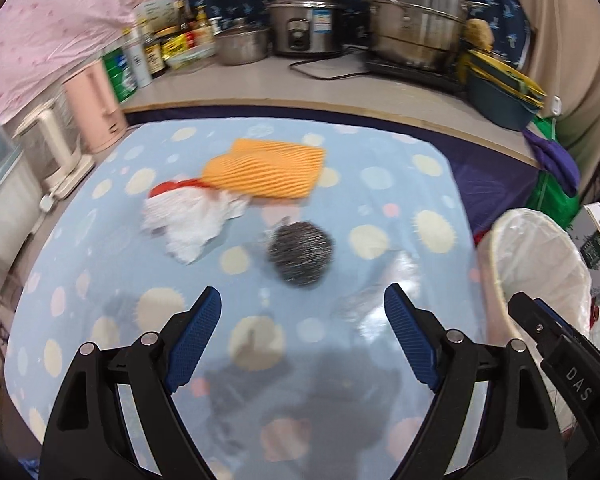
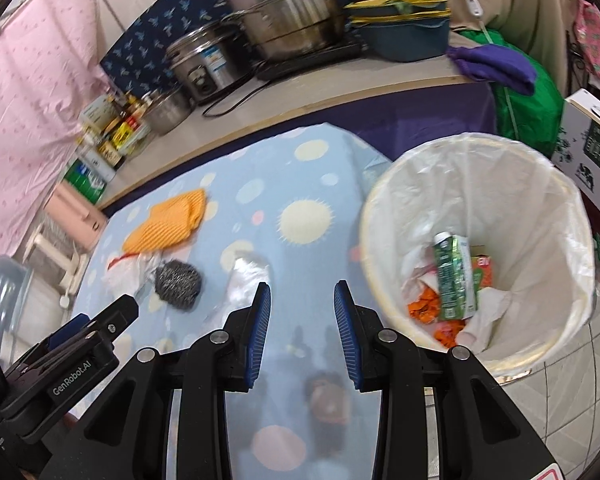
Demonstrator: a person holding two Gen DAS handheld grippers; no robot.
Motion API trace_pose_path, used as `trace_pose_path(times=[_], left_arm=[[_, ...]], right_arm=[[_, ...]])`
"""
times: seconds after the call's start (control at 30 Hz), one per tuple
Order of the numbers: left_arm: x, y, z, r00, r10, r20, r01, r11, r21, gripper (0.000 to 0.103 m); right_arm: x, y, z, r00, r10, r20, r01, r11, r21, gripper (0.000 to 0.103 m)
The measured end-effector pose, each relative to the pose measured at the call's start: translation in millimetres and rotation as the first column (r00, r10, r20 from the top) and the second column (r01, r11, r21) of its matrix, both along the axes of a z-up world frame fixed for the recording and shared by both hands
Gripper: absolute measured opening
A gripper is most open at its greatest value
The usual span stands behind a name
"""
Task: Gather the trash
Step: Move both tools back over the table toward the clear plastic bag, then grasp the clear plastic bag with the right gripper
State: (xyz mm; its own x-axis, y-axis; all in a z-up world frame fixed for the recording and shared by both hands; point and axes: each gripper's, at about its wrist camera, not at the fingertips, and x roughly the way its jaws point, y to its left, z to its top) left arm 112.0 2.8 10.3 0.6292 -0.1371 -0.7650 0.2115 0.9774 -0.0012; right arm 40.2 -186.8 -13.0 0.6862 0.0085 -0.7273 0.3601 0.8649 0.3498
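Four scraps wait on the desk (image 1: 100, 264), the steel scourer (image 1: 301, 255) nearest, so the left gripper (image 1: 302, 312), jaws spread and empty, should straddle it squarely while the right gripper (image 2: 302, 314), half-open and empty, hangs beside the bin (image 2: 572, 216).

Wiry metal scourer (image 1: 301, 255), orange foam netting (image 1: 266, 171), crinkled plastic bin liner (image 2: 512, 184), cloth tablecloth (image 1: 380, 152).

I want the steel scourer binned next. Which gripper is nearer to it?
Left. The steel scourer lies just ahead of the left gripper, about in line with its open, empty jaws. The right gripper is further off, with the scourer ahead to its left.
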Motion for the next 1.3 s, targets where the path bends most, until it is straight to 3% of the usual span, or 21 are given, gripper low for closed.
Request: trace_pose_path(times=[0.23, 0.4, 1.0, 1.03, 1.1, 1.3], left_arm=[[9, 57, -14, 0.995, 0.099, -0.029, -0.100, 0.995, -0.001, 0.081], [14, 85, -23, 0.987, 0.149, -0.052, -0.150, 0.988, -0.018, 0.084], [32, 108, -40, 0.979, 0.176, -0.099, -0.181, 0.982, -0.046, 0.086], [33, 107, -41, 0.979, 0.175, -0.102, -0.180, 0.983, -0.045, 0.086], [35, 105, -43, 0.980, 0.169, -0.107, -0.175, 0.984, -0.044, 0.086], [42, 90, -47, 0.983, 0.147, -0.113, -0.152, 0.988, -0.038, 0.086]], right_arm=[[31, 42, -15, 0.995, 0.083, -0.050, -0.084, 0.996, -0.016, 0.033], [48, 64, -27, 0.991, 0.106, -0.078, -0.107, 0.994, -0.016, 0.045], [101, 63, -66, 0.985, 0.039, -0.169, -0.051, 0.997, -0.063, 0.049], [103, 62, -68, 0.983, 0.040, -0.177, -0.052, 0.997, -0.061, 0.048], [105, 61, -71, 0.982, 0.040, -0.185, -0.052, 0.997, -0.063, 0.032], [101, 60, -71, 0.981, 0.053, -0.184, -0.067, 0.995, -0.070, 0.015]])
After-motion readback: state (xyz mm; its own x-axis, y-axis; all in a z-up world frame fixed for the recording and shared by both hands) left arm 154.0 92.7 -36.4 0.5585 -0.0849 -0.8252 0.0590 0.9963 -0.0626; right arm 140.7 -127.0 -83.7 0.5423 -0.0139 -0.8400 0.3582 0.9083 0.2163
